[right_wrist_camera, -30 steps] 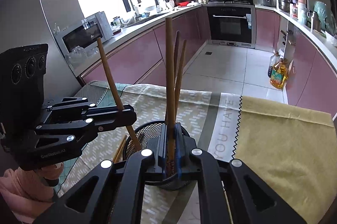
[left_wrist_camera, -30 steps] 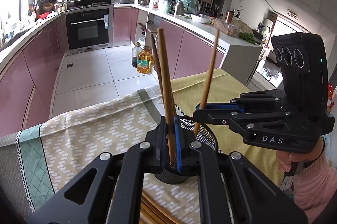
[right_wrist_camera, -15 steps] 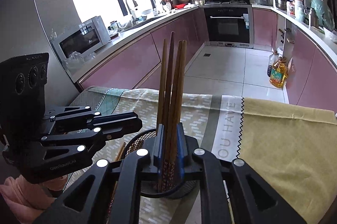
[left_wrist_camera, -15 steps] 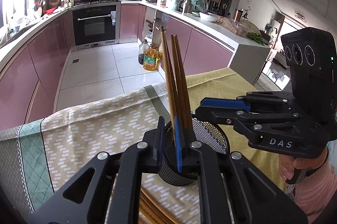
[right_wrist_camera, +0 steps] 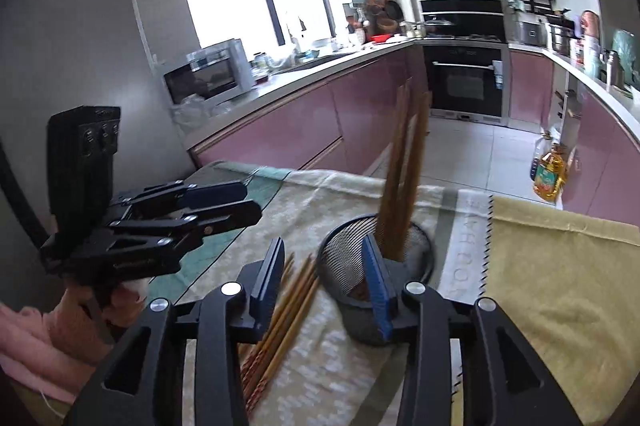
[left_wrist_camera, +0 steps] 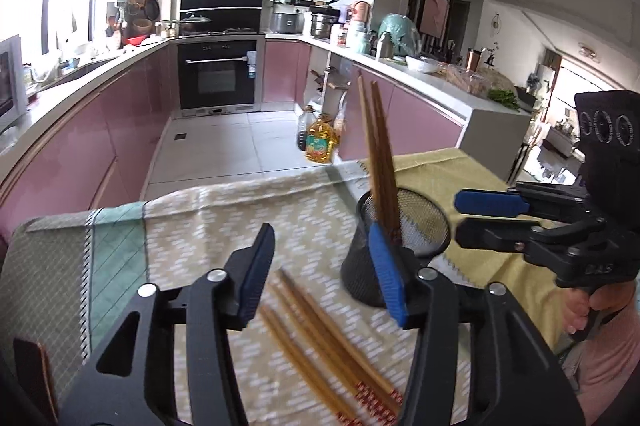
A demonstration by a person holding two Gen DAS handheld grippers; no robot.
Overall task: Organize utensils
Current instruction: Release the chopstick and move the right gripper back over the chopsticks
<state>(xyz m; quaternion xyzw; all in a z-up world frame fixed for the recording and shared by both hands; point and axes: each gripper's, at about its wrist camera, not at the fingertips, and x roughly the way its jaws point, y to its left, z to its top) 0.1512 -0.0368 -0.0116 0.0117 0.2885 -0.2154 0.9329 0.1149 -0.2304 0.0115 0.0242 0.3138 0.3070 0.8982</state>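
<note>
With its jaws just having opened and nothing between them, the left gripper sits directly over the loose chopsticks, which run lengthwise from frame centre to lower right. The right gripper, also opened and empty, sees them lower left, beside the mesh holder.

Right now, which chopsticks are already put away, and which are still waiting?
The chopsticks standing upright in the black mesh holder are put away. The loose chopsticks lie flat on the tablecloth beside it.
</note>
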